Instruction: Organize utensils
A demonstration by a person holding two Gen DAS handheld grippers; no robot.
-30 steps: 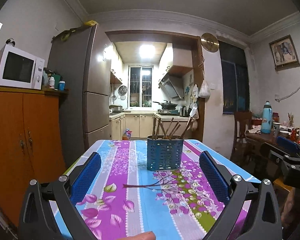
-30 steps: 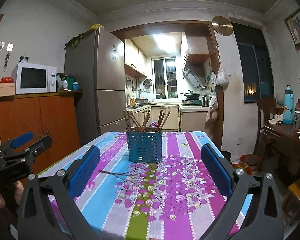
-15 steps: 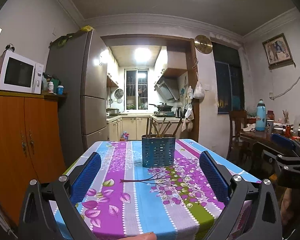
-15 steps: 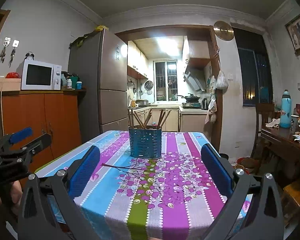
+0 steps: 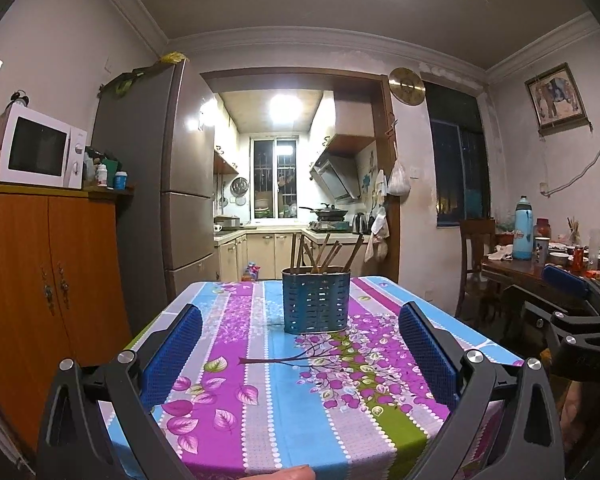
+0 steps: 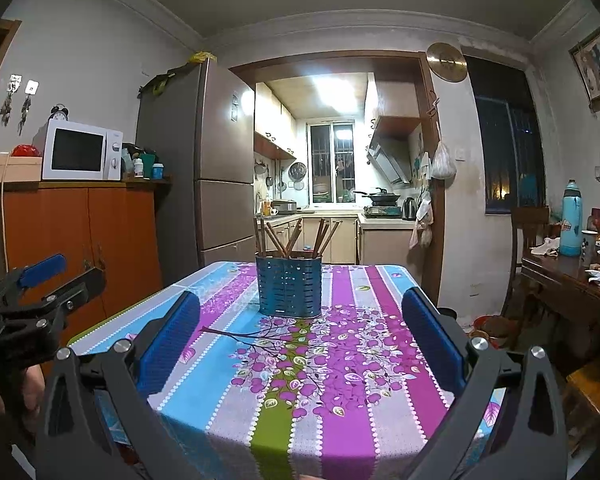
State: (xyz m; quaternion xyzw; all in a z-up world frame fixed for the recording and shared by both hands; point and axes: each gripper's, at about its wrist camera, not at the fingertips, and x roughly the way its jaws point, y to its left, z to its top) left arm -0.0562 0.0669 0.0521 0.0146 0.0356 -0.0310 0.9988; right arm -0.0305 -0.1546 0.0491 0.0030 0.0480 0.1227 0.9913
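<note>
Both views have dipped; spread tools (image 5: 300,344) (image 6: 300,328) face blue slotted holder (image 5: 316,300) bristling with chopsticks (image 5: 324,254).

Both views now sit lower than a second ago, and the blue holder (image 5: 316,300) looks nearer and bigger.

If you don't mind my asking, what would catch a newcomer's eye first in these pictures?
Probably the bright striped floral tablecloth that covers the table, with a blue perforated utensil holder full of wooden chopsticks standing at its middle. Beyond it, a lit kitchen doorway glows. Both claws, left and right, are open and empty.
</note>
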